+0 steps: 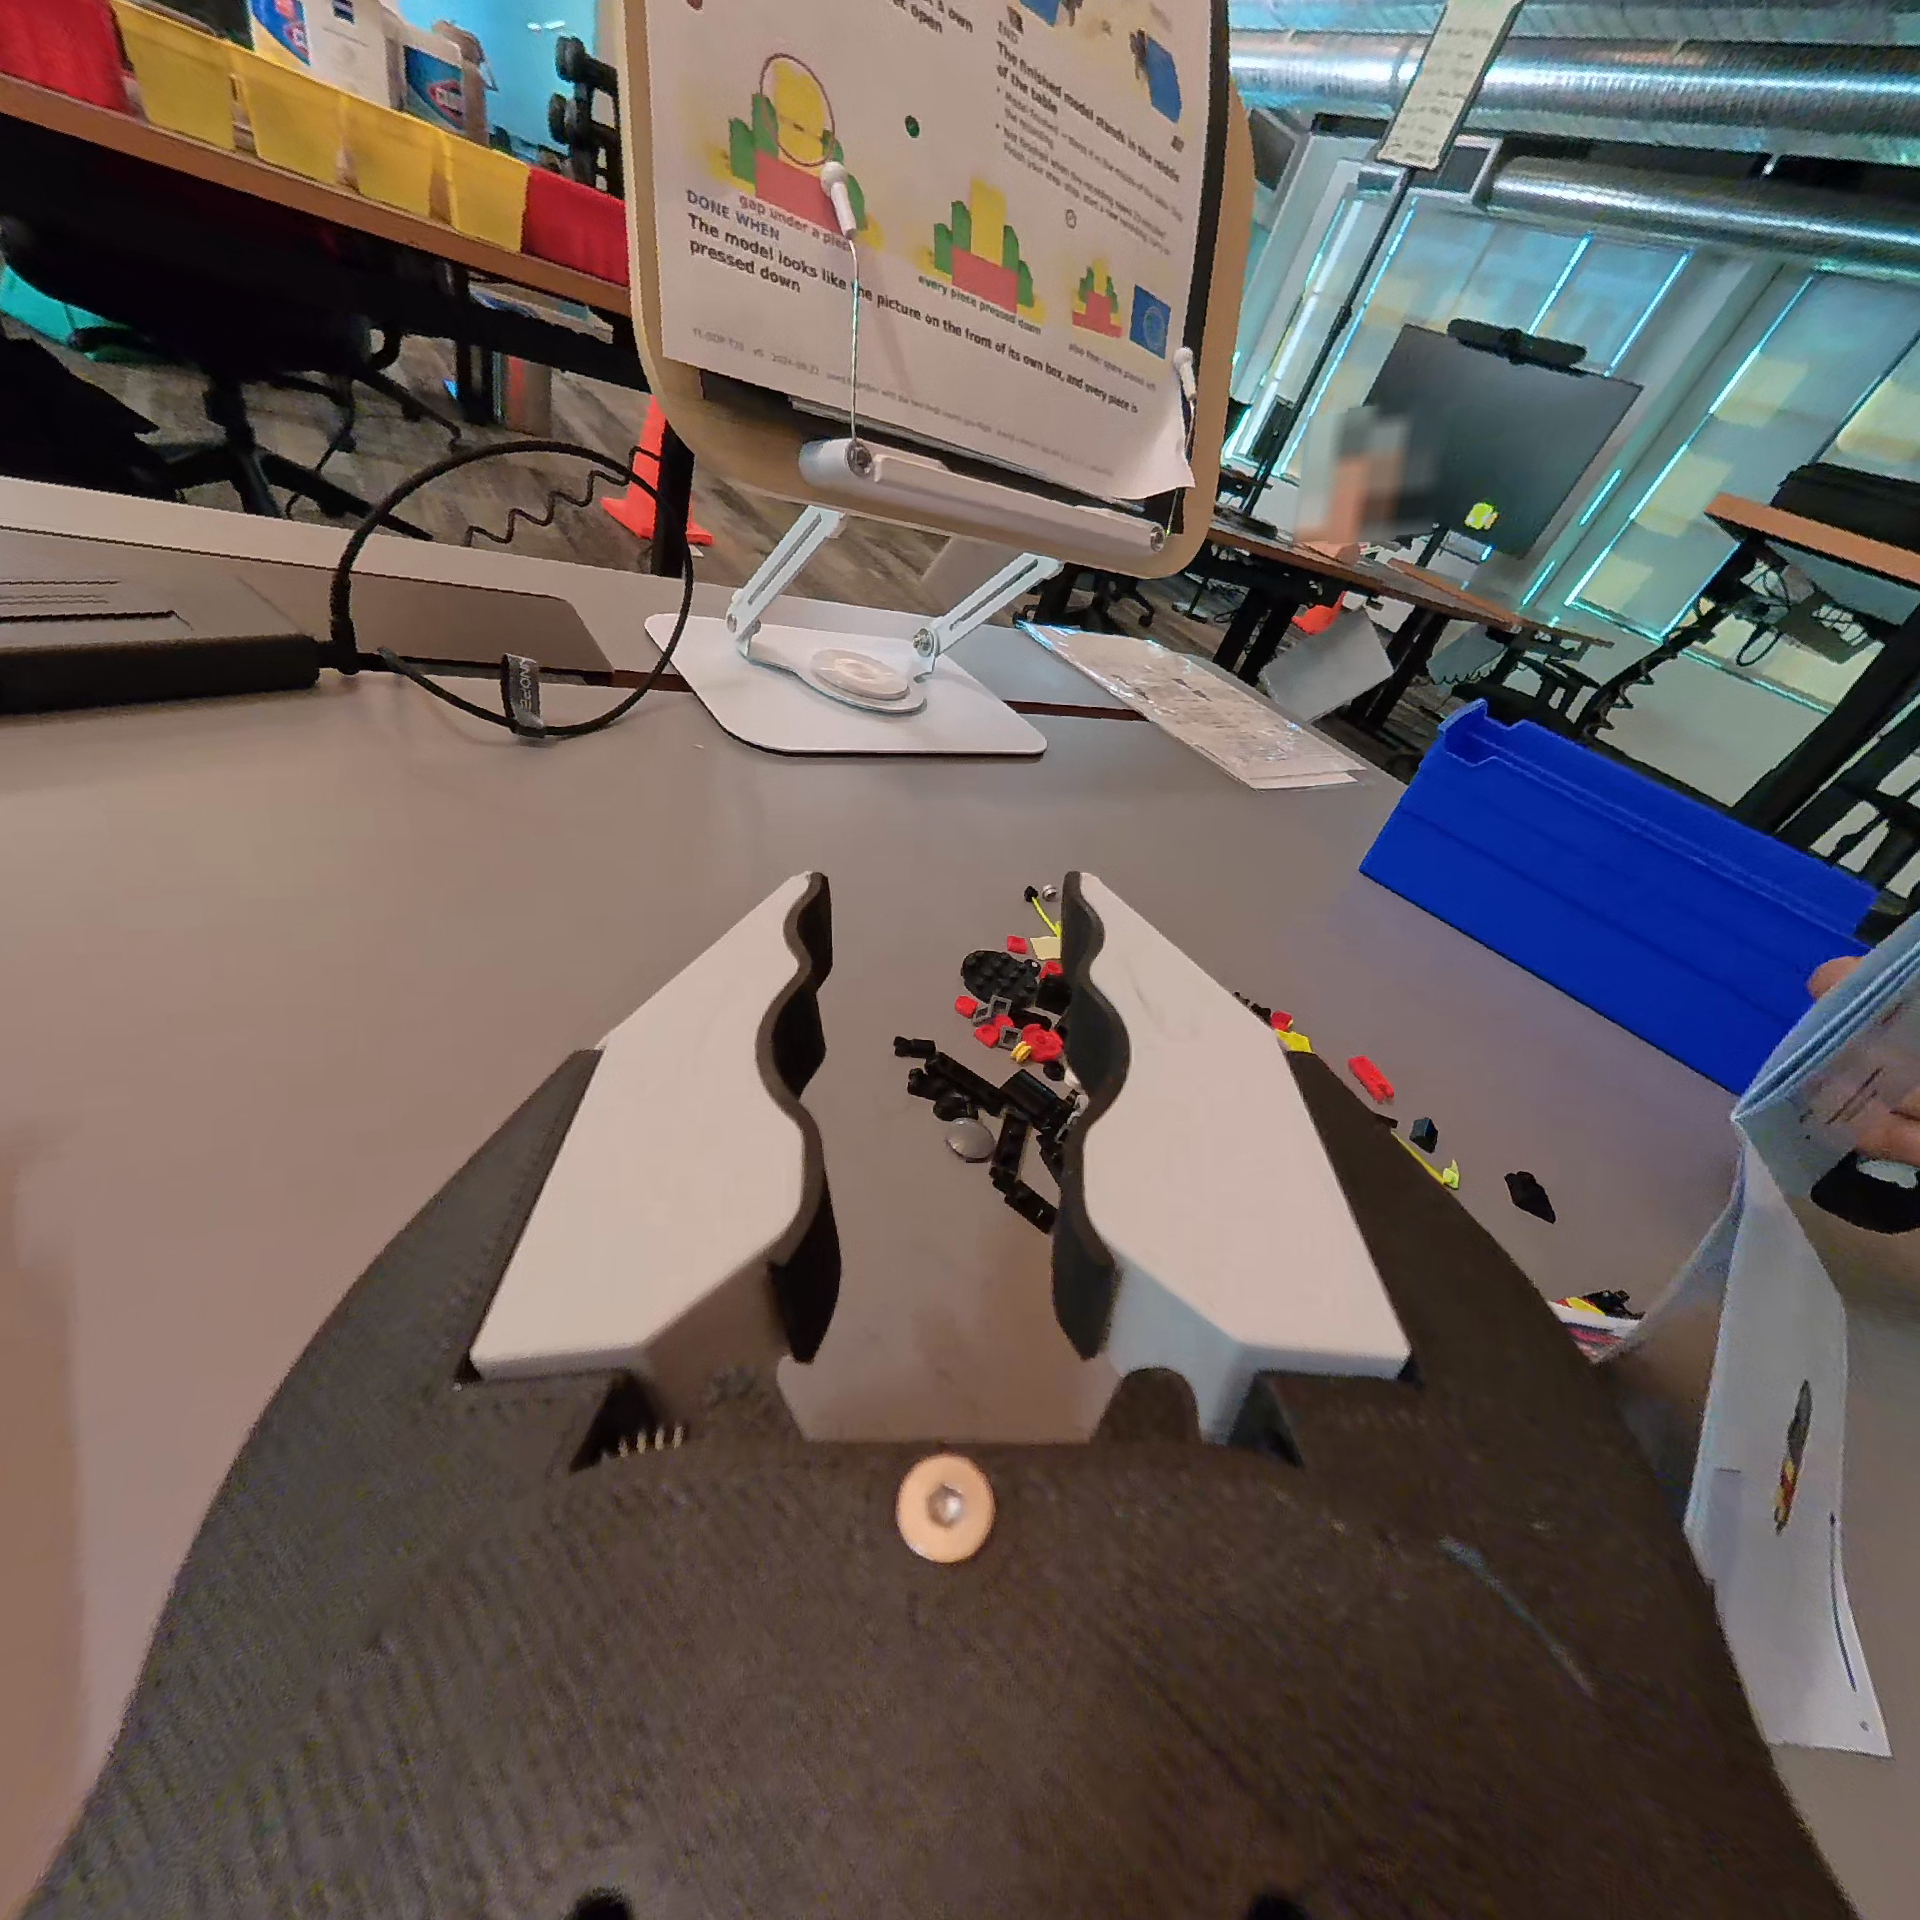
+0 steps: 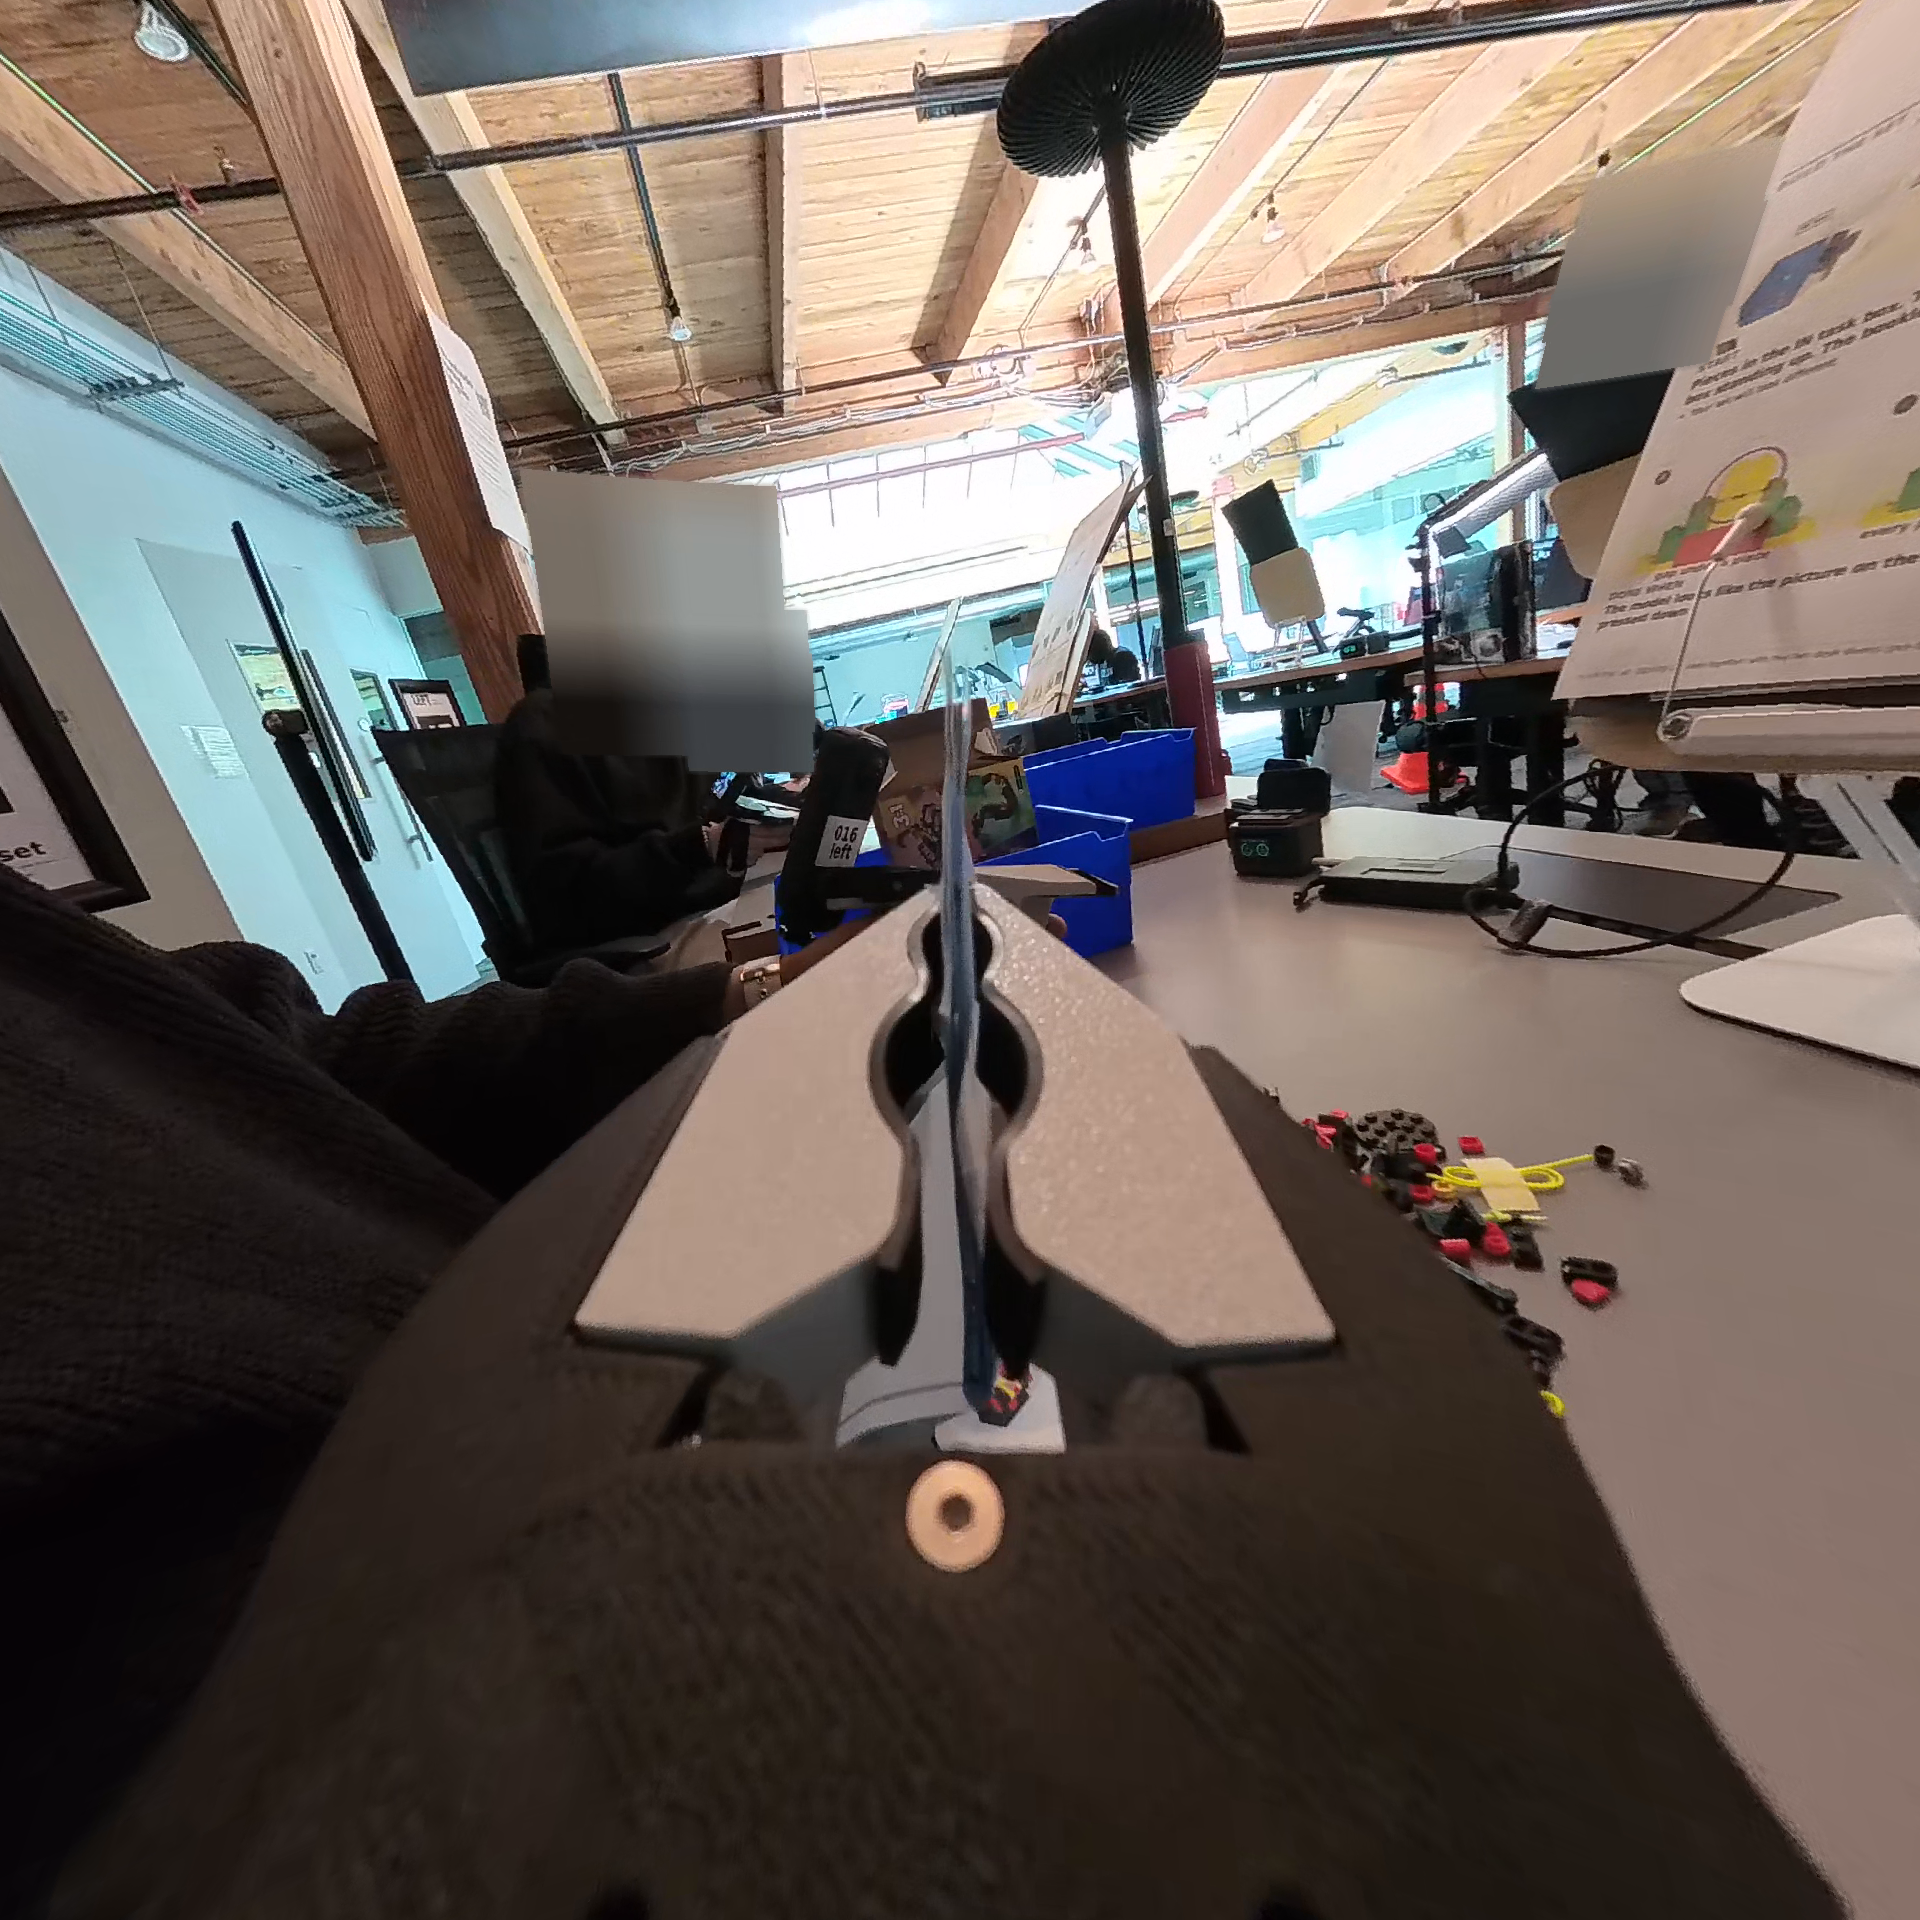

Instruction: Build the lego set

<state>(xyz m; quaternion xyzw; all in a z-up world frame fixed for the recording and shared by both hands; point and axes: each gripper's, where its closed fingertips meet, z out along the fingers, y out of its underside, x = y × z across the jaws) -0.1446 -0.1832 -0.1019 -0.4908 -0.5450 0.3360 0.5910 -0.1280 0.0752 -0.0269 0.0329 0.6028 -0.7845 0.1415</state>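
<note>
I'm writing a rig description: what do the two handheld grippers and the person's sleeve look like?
Each gripper, left and right, has two light grey angular fingers lined with wavy black pads, on a wide black textured body with a pale round screw. The person's sleeve is dark knit.

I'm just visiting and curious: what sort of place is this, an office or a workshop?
Probably a shared open-plan workshop or lab: long tables with yellow bins, exposed timber ceiling beams, and loose lego pieces on a grey worktable.
</note>
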